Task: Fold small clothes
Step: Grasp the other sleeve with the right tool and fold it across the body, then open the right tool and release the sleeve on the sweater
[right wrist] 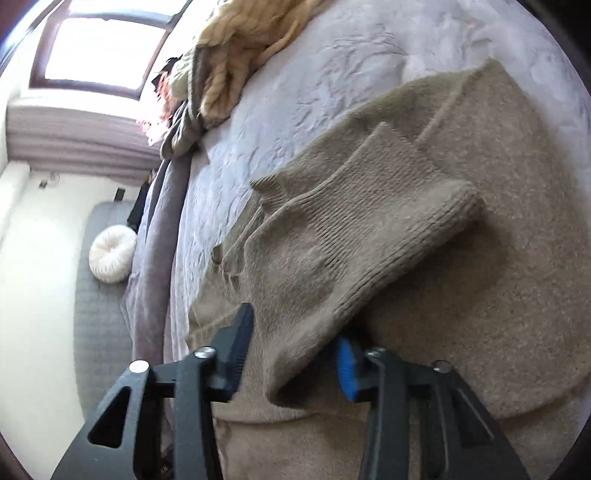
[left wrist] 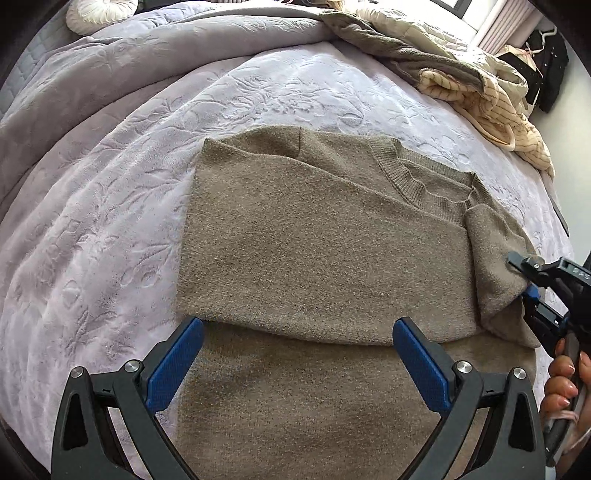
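A taupe knit sweater [left wrist: 314,240] lies flat on the lilac bedspread [left wrist: 110,221], its left side folded in across the body and its ribbed neckline [left wrist: 410,173] pointing up and right. My left gripper [left wrist: 297,325] hovers open over the sweater's lower part, nothing between its blue pads [left wrist: 177,362]. My right gripper [left wrist: 522,280], held by a hand at the right edge, is shut on the right sleeve [left wrist: 491,258]. In the right wrist view the sleeve [right wrist: 351,240] runs out from between that gripper's [right wrist: 295,332] fingers, its ribbed cuff [right wrist: 458,206] lying over the sweater's body [right wrist: 498,295].
A heap of cream and grey clothes [left wrist: 480,85] lies at the bed's far right corner. A lilac duvet [left wrist: 110,74] is bunched along the far left, with a round white cushion [left wrist: 99,11] beyond it. The bed's edge [right wrist: 162,258] drops off beside the sweater.
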`<state>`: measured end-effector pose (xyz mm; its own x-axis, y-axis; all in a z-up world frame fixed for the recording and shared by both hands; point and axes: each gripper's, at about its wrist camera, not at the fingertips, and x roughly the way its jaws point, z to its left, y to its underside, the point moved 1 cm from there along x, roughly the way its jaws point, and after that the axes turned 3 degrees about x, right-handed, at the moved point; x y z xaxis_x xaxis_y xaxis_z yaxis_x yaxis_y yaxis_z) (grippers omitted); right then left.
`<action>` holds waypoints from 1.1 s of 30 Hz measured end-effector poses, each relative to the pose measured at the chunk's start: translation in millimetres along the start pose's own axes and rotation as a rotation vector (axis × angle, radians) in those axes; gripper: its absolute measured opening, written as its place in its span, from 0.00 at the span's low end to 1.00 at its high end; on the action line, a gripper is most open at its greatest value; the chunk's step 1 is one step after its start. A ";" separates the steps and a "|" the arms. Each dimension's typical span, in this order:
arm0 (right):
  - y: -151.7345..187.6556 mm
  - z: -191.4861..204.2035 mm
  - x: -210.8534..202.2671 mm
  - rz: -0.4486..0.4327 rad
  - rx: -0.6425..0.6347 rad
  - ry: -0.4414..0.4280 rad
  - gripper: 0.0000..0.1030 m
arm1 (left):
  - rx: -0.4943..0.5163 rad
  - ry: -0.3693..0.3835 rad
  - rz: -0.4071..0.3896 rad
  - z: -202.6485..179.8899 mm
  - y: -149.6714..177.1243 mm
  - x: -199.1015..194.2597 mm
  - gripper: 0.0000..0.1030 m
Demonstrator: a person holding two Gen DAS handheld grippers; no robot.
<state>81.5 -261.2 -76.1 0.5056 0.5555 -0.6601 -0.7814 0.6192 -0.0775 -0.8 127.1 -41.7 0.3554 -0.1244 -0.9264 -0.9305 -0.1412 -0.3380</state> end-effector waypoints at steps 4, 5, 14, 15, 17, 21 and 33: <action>5.6 35.7 16.2 -0.006 -0.148 0.029 0.07 | -0.001 0.037 -0.013 12.3 -2.0 -7.2 1.00; 14.6 57.0 22.1 0.000 -0.274 0.050 0.07 | -0.006 0.050 -0.015 15.9 -3.1 -8.6 1.00; 116.4 126.0 85.7 0.213 -0.890 0.177 0.07 | -0.091 0.204 0.001 43.5 -12.8 -7.3 1.00; 121.4 123.0 92.3 0.237 -0.911 0.198 0.11 | -0.098 0.218 0.007 43.6 -12.8 -5.5 1.00; 130.2 116.9 96.6 0.271 -0.948 0.230 0.12 | -0.105 0.248 0.022 42.7 -13.7 -0.7 1.00; 155.4 117.2 87.2 0.296 -1.109 0.256 0.51 | -0.085 0.262 0.026 32.7 -16.6 3.5 1.00; 73.0 75.4 54.4 0.188 -0.400 -0.012 0.19 | -0.084 0.142 -0.059 51.3 -22.8 -18.7 1.00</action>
<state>79.6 -144.0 -61.3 0.3431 0.6459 -0.6820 -0.9392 0.2442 -0.2413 9.2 183.1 -25.1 0.4241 -0.2504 -0.8703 -0.8989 -0.2330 -0.3710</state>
